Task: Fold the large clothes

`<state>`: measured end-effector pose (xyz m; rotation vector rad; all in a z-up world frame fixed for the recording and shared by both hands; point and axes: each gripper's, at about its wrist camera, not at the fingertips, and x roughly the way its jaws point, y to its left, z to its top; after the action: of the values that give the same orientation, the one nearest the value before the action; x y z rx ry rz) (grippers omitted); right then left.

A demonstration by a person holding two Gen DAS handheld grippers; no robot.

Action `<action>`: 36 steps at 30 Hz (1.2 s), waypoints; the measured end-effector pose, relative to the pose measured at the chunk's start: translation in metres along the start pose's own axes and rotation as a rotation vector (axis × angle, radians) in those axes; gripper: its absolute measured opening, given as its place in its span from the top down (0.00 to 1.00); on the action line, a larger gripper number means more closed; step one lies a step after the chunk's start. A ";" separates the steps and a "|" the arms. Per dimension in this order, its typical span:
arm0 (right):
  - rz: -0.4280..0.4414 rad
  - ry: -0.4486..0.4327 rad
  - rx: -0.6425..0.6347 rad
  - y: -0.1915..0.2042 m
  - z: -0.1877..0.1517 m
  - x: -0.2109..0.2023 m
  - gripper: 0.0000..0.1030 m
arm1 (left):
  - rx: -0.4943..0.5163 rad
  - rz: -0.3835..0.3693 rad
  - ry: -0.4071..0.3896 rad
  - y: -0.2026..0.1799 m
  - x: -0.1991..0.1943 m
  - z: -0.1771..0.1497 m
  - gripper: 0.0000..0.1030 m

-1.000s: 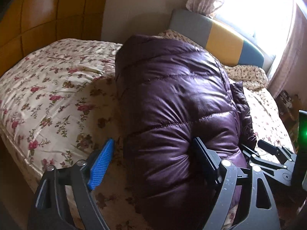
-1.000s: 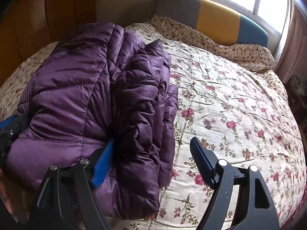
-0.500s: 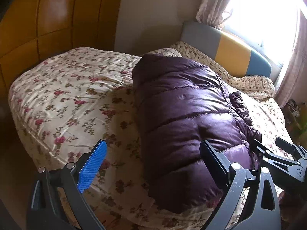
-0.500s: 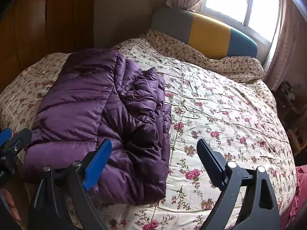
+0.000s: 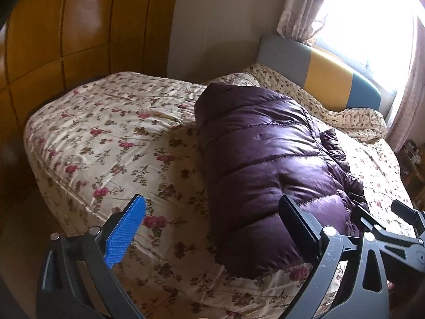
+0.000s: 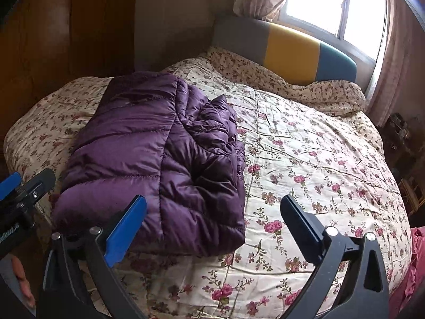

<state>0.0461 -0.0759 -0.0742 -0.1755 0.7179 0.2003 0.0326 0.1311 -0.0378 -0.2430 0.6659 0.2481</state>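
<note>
A purple quilted down jacket (image 5: 265,159) lies folded into a long bundle on the floral bedspread (image 5: 111,138); it also shows in the right wrist view (image 6: 148,159), left of the bed's middle. My left gripper (image 5: 212,223) is open and empty, held back above the jacket's near end. My right gripper (image 6: 212,220) is open and empty, held off the jacket's near right corner. The right gripper (image 5: 398,226) shows at the right edge of the left wrist view. The left gripper (image 6: 21,191) shows at the left edge of the right wrist view.
A grey, yellow and blue headboard (image 6: 292,50) stands at the far end under a bright window (image 6: 332,2) with curtains. A wooden wardrobe (image 5: 66,34) stands along the left. The bedspread (image 6: 318,159) stretches right of the jacket. Pink cloth (image 6: 414,260) lies at the right edge.
Both grippers have drawn back and up from the jacket, which they touched a second ago. The jacket stays folded on the bed.
</note>
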 end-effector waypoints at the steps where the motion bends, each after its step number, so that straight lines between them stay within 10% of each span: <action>1: 0.007 -0.001 0.004 0.000 -0.001 -0.001 0.03 | -0.002 0.002 0.000 0.000 -0.001 0.001 0.03; 36: 0.013 -0.014 -0.022 0.001 -0.012 -0.011 0.02 | 0.029 0.105 -0.018 -0.008 -0.021 -0.010 0.03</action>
<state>0.0300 -0.0786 -0.0762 -0.1903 0.7029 0.2216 0.0134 0.1177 -0.0304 -0.1780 0.6652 0.3405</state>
